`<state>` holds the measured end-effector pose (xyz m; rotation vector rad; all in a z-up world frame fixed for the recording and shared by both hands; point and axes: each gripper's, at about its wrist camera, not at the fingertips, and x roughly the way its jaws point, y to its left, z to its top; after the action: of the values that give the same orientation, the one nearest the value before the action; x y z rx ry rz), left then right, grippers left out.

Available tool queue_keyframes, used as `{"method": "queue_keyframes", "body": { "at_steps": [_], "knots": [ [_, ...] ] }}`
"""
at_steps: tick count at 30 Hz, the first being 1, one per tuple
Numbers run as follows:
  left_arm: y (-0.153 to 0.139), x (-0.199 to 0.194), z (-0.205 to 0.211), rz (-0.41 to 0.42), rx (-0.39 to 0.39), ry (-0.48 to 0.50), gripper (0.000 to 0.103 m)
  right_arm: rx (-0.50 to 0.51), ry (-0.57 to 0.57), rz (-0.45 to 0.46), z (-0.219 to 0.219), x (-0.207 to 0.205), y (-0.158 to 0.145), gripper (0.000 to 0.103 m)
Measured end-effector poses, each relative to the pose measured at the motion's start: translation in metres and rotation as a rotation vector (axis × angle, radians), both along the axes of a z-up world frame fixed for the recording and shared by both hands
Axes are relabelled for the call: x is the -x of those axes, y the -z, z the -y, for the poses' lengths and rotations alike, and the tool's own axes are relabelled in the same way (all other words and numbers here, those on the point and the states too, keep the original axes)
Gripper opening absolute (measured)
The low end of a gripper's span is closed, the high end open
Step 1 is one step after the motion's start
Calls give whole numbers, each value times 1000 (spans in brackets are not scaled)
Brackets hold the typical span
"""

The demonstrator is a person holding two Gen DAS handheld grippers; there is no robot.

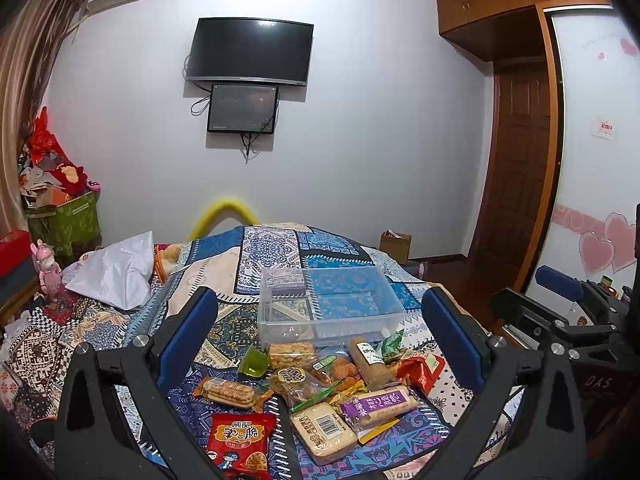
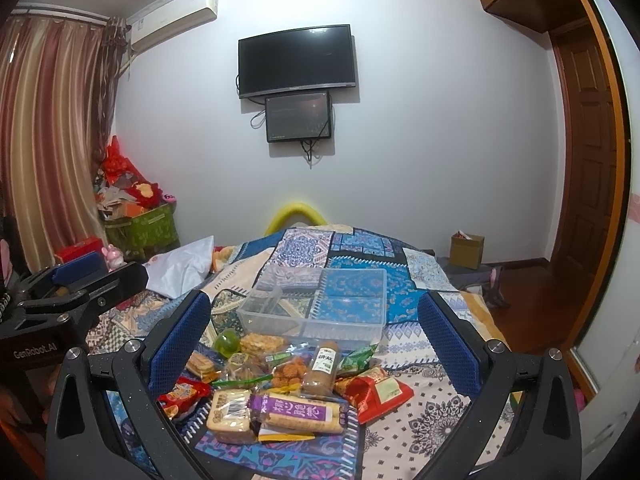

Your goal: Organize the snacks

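A pile of several wrapped snacks [image 1: 320, 384] lies on the patterned bedspread, also in the right wrist view [image 2: 288, 384]. It includes a red crisp bag [image 1: 239, 444], a purple-labelled biscuit pack [image 1: 378, 402] [image 2: 304, 412], a square biscuit pack [image 1: 323, 432] [image 2: 232, 414] and a green jelly cup [image 1: 253, 364] [image 2: 226, 340]. A clear plastic box [image 1: 330, 300] [image 2: 320, 304] stands empty just behind the pile. My left gripper [image 1: 320, 340] is open above the pile. My right gripper [image 2: 316, 336] is open above the pile too.
A white plastic bag [image 1: 116, 268] [image 2: 184, 266] lies on the bed at the left. The right gripper's body [image 1: 568, 312] shows at the right edge of the left view. The left gripper's body [image 2: 68, 300] shows at the left of the right view. A cardboard box [image 2: 466, 250] sits on the floor.
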<state>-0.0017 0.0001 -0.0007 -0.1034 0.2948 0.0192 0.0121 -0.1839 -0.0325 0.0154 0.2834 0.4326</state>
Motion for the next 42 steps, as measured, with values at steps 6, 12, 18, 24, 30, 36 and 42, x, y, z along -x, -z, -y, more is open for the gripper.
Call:
{"method": "queue_keyframes", "body": {
  "at_steps": [6, 12, 18, 24, 30, 36, 42],
  "knots": [
    [0, 1, 0, 3, -2, -1, 103, -1, 0, 3, 0, 0, -1, 103],
    [-1, 2, -1, 6, -2, 0, 103, -1, 0, 5, 0, 1, -2, 103],
    [-1, 3, -1, 5, -1, -1, 103, -7, 0, 6, 0, 1, -3, 103],
    [-2, 3, 0, 7, -6, 1, 103, -7, 1, 5, 0, 1, -3, 103],
    [-2, 3, 1, 10, -6, -1, 103, -8, 0, 5, 0, 1, -3, 103],
    [3, 2, -1, 4, -3, 5, 103, -10, -3, -3, -1, 0, -2, 103],
    [11, -3, -7, -35, -13, 9, 103, -10, -18, -54, -5, -9, 5, 103]
  ]
}}
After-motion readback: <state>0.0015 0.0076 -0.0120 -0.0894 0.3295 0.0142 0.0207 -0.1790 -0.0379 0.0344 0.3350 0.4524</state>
